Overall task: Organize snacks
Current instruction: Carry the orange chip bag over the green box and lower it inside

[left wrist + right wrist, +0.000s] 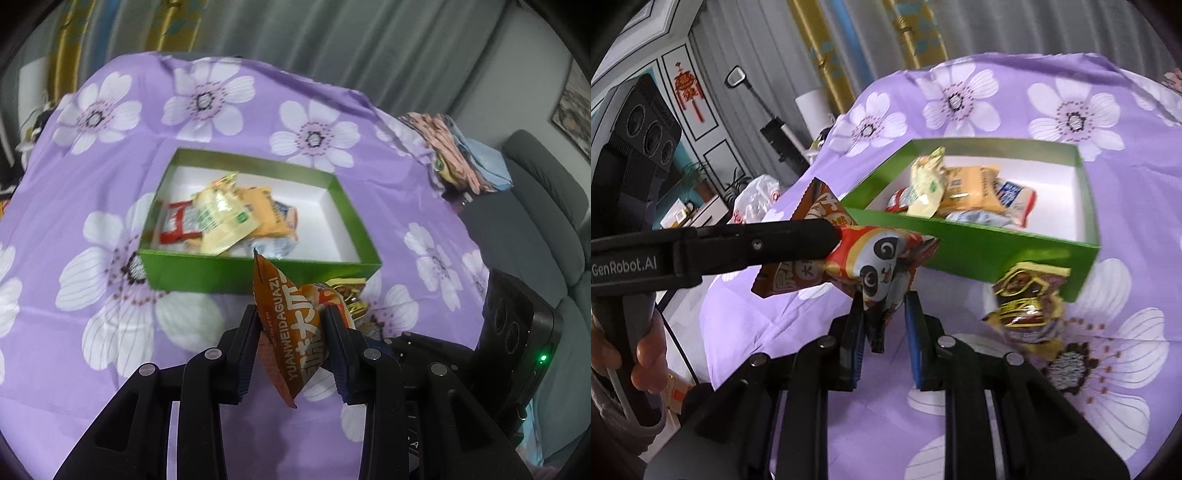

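Observation:
A green box (pixel 236 271) with a white inside holds several snack packets (pixel 225 218); it also shows in the right wrist view (pixel 979 245). My left gripper (pixel 291 332) is shut on an orange and red panda snack packet (pixel 295 332), held above the cloth just in front of the box. In the right wrist view the left gripper (pixel 834 236) reaches in from the left, clamped on that packet (pixel 871 262). My right gripper (pixel 884 325) is partly open around the packet's lower corner, not clamped. A dark gold-trimmed packet (pixel 1027 299) lies by the box's near right corner.
A purple cloth with white flowers (pixel 110 314) covers the table. Folded fabrics (pixel 458 155) and a grey sofa (pixel 546 206) stand at the right. Curtains hang behind. In the right wrist view a white plastic bag (pixel 757 195) lies off the table's left edge.

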### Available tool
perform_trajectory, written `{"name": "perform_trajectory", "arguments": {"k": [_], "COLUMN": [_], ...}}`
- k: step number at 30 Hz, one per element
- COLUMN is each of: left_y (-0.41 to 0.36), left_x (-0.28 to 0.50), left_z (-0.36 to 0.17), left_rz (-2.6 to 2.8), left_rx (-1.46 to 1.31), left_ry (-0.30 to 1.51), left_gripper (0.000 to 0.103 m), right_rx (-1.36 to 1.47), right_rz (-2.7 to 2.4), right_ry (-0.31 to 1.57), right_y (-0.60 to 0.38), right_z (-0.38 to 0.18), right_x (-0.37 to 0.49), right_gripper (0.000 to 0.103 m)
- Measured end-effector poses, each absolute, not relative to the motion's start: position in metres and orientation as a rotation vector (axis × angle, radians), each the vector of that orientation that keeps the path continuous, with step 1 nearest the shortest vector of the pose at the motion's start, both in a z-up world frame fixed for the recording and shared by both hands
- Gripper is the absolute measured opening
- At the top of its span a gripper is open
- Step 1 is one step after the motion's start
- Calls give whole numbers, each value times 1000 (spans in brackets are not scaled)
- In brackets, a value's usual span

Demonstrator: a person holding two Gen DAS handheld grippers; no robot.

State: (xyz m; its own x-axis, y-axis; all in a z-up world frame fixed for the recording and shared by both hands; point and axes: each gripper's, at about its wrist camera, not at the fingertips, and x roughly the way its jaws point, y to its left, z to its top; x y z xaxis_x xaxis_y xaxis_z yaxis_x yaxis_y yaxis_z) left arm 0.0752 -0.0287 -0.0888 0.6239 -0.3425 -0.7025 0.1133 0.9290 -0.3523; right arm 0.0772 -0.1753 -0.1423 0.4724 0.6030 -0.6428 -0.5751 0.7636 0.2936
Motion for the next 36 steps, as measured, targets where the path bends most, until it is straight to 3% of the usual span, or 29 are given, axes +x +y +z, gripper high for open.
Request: {"name": "perform_trajectory", "arguments": {"k": [21,36], "left_y": [-47,-24], "left_x": [127,185], "left_z": [-53,-74], "left_rz": [-299,-305], "left_rx": [-213,-307], "left_ry": [786,859], "left_gripper": [35,35], "right_rx": [54,20], "right_rz": [668,653], "right_ry": [699,775], "right_y": [-191,-177], "right_z": [-112,-123], "right_x": [126,179], "right_gripper": [21,21]}}
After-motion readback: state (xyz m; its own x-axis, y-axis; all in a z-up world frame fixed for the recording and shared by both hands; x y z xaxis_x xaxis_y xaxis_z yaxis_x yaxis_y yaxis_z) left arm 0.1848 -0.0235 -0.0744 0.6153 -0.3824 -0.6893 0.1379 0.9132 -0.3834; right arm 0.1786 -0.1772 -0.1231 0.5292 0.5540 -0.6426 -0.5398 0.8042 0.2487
